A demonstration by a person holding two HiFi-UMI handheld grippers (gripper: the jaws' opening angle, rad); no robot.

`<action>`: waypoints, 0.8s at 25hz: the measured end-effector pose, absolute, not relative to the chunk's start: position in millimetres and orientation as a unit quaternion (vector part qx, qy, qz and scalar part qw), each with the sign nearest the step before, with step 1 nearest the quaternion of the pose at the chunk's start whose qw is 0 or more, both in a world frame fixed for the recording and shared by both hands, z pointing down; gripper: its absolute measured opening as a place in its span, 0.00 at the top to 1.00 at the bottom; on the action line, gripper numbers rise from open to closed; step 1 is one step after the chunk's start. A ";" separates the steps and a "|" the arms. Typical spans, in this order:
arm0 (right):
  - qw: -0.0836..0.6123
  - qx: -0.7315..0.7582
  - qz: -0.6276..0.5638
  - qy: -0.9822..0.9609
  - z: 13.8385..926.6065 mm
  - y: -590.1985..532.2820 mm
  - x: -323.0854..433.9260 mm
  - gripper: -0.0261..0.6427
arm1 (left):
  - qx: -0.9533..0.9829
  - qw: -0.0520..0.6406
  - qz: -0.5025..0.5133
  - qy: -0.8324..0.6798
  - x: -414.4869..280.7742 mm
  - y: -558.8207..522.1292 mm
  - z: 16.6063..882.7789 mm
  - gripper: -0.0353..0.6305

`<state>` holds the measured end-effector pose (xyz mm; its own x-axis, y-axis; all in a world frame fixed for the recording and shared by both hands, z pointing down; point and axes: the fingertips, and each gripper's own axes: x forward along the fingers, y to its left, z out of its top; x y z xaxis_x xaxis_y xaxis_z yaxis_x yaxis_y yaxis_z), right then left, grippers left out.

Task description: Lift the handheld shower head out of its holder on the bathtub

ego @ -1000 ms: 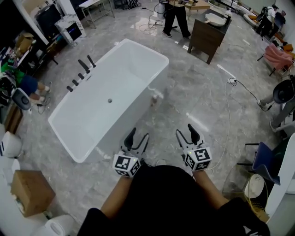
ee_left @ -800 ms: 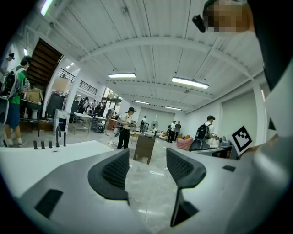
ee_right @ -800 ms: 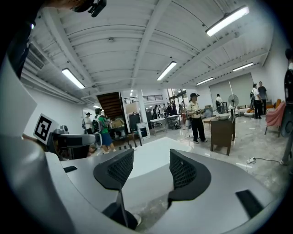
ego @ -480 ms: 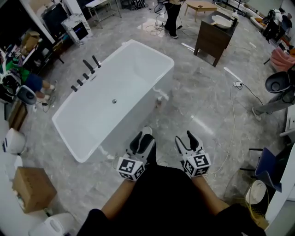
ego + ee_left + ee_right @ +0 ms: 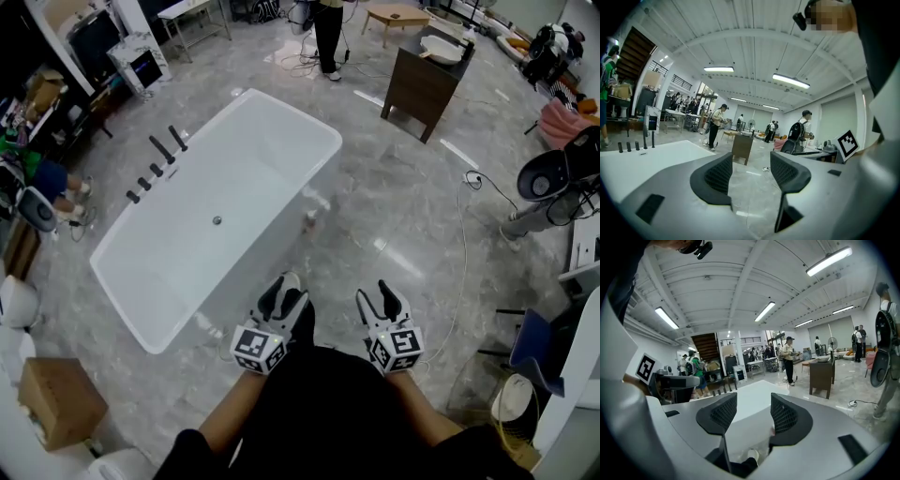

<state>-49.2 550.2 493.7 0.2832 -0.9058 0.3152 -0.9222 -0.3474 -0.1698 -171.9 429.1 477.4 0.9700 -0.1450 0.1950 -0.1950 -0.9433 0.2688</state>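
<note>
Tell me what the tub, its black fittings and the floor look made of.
Bathtub: glossy white, probably acrylic or enamel; smooth, even sheen.
Black fittings on its rim: matte black, likely coated metal; too small to confirm.
Floor: polished grey veined stone or tile, with light reflections.

Tub front-left; tap fittings on its left rim; cabinet beyond, rt.

- The left gripper is held low before the torso, jaws apart, nothing between them.
- The right gripper is just beside it, jaws likewise apart and empty.
- The left forearm and right forearm both reach forward.
</note>
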 end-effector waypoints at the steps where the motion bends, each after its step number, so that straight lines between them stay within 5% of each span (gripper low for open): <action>1: 0.026 0.804 0.183 -0.565 496.3 544.5 -40.9 0.64 | 0.981 0.148 0.085 -0.087 -166.8 419.6 479.5 0.60; 20: 0.070 0.802 0.184 -0.564 482.7 292.2 113.7 0.64 | 0.976 0.179 0.075 -0.102 -46.2 168.8 480.9 0.60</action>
<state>113.7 292.2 482.7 0.2965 -0.8788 0.3740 -0.9305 -0.3540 -0.0943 -46.2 168.8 480.9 0.9678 -0.1720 0.1837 -0.2261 -0.9151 0.3339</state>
